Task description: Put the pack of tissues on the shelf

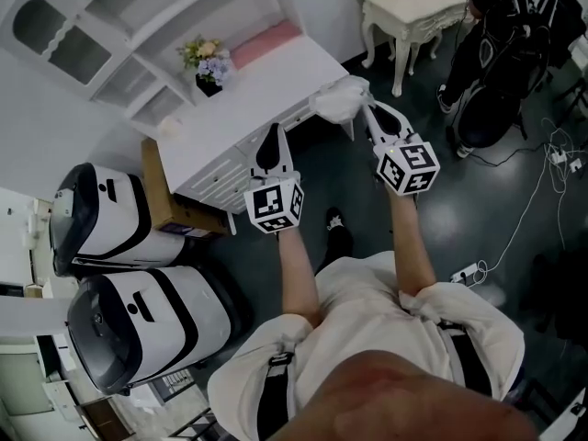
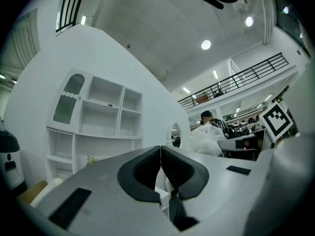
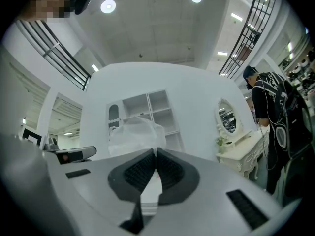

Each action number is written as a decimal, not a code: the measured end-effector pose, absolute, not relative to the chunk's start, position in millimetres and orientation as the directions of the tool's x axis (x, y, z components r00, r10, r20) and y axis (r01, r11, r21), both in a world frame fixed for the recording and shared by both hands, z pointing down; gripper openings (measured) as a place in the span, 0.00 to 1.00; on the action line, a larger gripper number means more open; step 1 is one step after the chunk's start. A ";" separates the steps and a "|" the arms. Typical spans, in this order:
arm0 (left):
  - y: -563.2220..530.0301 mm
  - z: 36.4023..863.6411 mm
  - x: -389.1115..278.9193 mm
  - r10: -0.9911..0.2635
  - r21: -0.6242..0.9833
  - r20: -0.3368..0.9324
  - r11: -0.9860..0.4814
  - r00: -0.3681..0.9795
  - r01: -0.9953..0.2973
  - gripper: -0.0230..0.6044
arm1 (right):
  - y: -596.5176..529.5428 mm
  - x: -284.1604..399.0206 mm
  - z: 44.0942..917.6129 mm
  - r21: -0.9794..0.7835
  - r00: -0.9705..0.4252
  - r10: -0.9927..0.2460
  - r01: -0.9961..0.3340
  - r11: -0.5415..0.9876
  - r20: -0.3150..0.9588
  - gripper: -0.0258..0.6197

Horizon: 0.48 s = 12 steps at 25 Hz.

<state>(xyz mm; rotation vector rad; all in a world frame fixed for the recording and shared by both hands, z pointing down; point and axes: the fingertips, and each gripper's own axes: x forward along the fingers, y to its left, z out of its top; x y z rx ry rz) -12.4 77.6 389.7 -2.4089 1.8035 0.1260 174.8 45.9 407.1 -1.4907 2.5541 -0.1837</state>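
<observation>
Currently the right gripper has its jaws closed on the edge of the pack of tissues, which hangs in the air at upper centre of the head view, by the desk corner. The left gripper has its jaws closed on nothing. The shelf is at upper left. Advice: hold the pinch firm, carry the pack level, clear the flowers, and release only once the pack rests in a compartment.

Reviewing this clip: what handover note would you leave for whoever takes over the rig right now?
Left gripper: fingers shut, empty.
Right gripper: shut on the pack of tissues, held in the air by the white desk's corner.
Shelf: white unit on the desk, ahead.
Done: pack is in hand.
Left: carry it to the shelf, set it down, release.
</observation>
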 end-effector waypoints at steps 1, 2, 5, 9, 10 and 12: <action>69.0 386.1 -12.7 -0.948 -0.054 -0.149 -0.277 0.282 -0.959 0.05 | 37.3 175.3 404.5 -0.194 -0.481 -0.872 -0.850 0.490 -0.093 0.15; 59.8 382.3 -13.0 -0.947 -0.053 -0.155 -0.276 0.281 -0.960 0.05 | 28.4 176.2 402.0 -0.194 -0.479 -0.872 -0.851 0.489 -0.095 0.15; 33.1 376.4 -12.6 -0.946 -0.047 -0.160 -0.277 0.281 -0.960 0.05 | 3.9 180.6 397.5 -0.197 -0.469 -0.878 -0.855 0.479 -0.096 0.15; -0.4 375.7 -11.8 -0.945 -0.037 -0.148 -0.288 0.290 -0.957 0.05 | -26.2 183.6 394.1 -0.200 -0.455 -0.886 -0.863 0.464 -0.090 0.15; -9.1 375.3 -11.7 -0.945 -0.034 -0.145 -0.292 0.293 -0.956 0.05 | -33.8 183.7 393.2 -0.203 -0.454 -0.887 -0.863 0.462 -0.088 0.15; -26.3 374.8 -11.3 -0.943 -0.033 -0.135 -0.301 0.303 -0.953 0.05 | -48.7 182.3 391.8 -0.218 -0.461 -0.883 -0.856 0.468 -0.087 0.15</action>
